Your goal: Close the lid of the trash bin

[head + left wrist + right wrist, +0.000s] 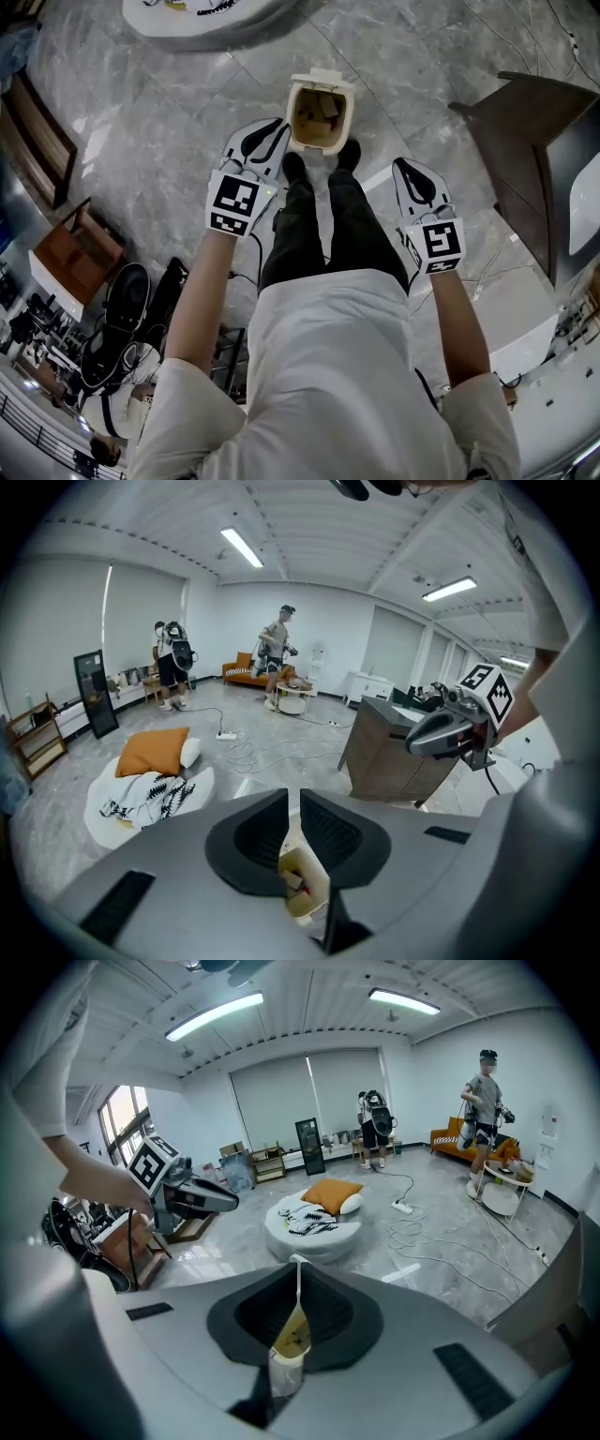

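A cream trash bin (319, 114) stands on the grey floor just in front of the person's shoes, its lid (321, 79) swung up at the far side and rubbish showing inside. My left gripper (277, 126) hangs beside the bin's left rim with its jaws shut and nothing in them. My right gripper (406, 166) hovers off to the bin's right, apart from it, jaws closed and empty. The left gripper view shows the bin (302, 885) below its jaws (293, 810). In the right gripper view the bin (289, 1346) sits under the jaws (300, 1283).
A dark wooden cabinet (532, 141) stands to the right. A white round cushion (202, 19) lies beyond the bin. Cables (441, 1232) trail over the floor. A low shelf (42, 141) and equipment lie at the left. People stand far across the room (277, 653).
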Demonstrator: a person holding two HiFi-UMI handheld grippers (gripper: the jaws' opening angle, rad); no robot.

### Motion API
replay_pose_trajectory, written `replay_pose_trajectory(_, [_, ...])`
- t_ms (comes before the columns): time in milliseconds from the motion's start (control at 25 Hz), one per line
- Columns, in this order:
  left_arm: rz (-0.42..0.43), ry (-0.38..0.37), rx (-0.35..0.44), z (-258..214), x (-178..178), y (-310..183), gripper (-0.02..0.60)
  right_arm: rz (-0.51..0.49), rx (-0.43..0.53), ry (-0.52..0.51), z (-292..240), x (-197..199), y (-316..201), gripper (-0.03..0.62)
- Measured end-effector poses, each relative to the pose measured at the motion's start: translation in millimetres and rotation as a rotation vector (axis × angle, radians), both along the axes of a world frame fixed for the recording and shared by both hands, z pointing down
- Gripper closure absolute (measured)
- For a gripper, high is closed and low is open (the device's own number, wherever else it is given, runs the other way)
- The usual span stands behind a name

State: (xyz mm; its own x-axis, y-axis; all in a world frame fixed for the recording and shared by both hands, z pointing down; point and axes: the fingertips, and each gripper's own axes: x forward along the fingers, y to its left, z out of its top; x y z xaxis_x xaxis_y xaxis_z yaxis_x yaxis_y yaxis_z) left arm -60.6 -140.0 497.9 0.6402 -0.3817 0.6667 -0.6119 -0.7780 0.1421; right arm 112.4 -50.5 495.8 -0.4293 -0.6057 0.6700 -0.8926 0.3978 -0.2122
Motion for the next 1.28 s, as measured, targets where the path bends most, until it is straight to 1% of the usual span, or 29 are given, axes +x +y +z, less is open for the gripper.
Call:
replay_pose_trajectory(120, [0.022, -0.017, -0.001, 12, 12, -6, 0.528, 0.005, -0.004, -0.015, 12, 4, -4, 0.562])
replay_pose_trajectory(240, [0.046, -0.034, -0.004, 24, 22, -9, 0.520, 0.002, -0.009, -0.024, 22, 8, -7, 0.562])
replay_pose_trajectory(480, [0.099, -0.068, -0.016, 46, 36, -17, 0.485, -0.032, -0.029, -0.032, 42, 8, -15, 0.562])
replay_pose_trajectory(760, [0.170, -0.116, -0.035, 81, 44, -25, 0.466, -0.061, -0.072, -0.044, 71, 7, -12, 0.562])
replay_pose_trajectory(920, [0.204, -0.136, -0.042, 102, 51, -27, 0.436, -0.061, -0.093, -0.062, 91, 6, -8, 0.562])
replay_pose_trajectory(1200, [0.274, -0.208, -0.045, 135, 60, -34, 0.436, -0.054, -0.122, -0.107, 115, -6, -3, 0.562])
replay_pose_trajectory(1280, [0.295, -0.219, -0.053, 143, 64, -36, 0.411, -0.053, -0.123, -0.111, 123, -6, -2, 0.562])
